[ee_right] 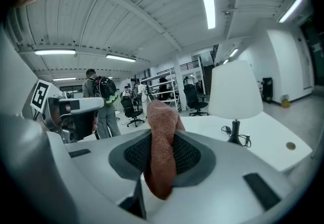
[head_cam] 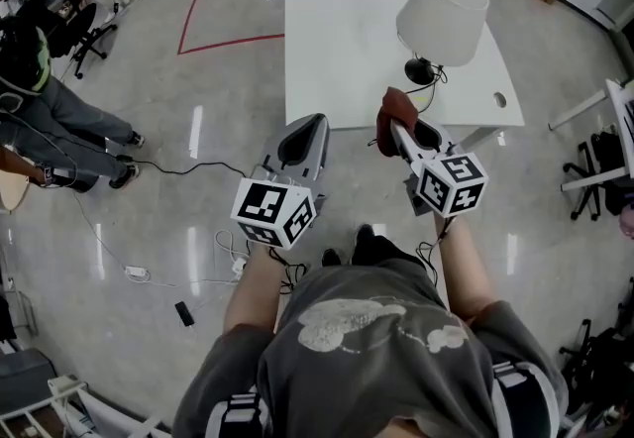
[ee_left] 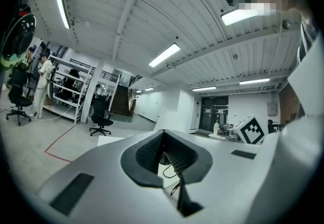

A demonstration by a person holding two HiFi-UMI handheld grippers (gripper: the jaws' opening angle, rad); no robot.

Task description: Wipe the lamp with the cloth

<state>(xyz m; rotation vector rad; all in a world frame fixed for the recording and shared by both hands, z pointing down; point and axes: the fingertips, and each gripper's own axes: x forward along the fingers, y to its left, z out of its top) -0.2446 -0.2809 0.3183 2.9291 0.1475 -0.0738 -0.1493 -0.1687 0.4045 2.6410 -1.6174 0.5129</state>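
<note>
On a workshop's white table [head_cam: 337, 59] the lamp [head_cam: 443, 15] awaits wiping; the right gripper [head_cam: 395, 125] clamps the cloth [head_cam: 397, 106], the left gripper [head_cam: 313, 125] closed, empty.

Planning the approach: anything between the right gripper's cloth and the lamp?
Only bare white table. The right gripper view shows nothing between the cloth and the lamp; the cord lies beside the base.
</note>
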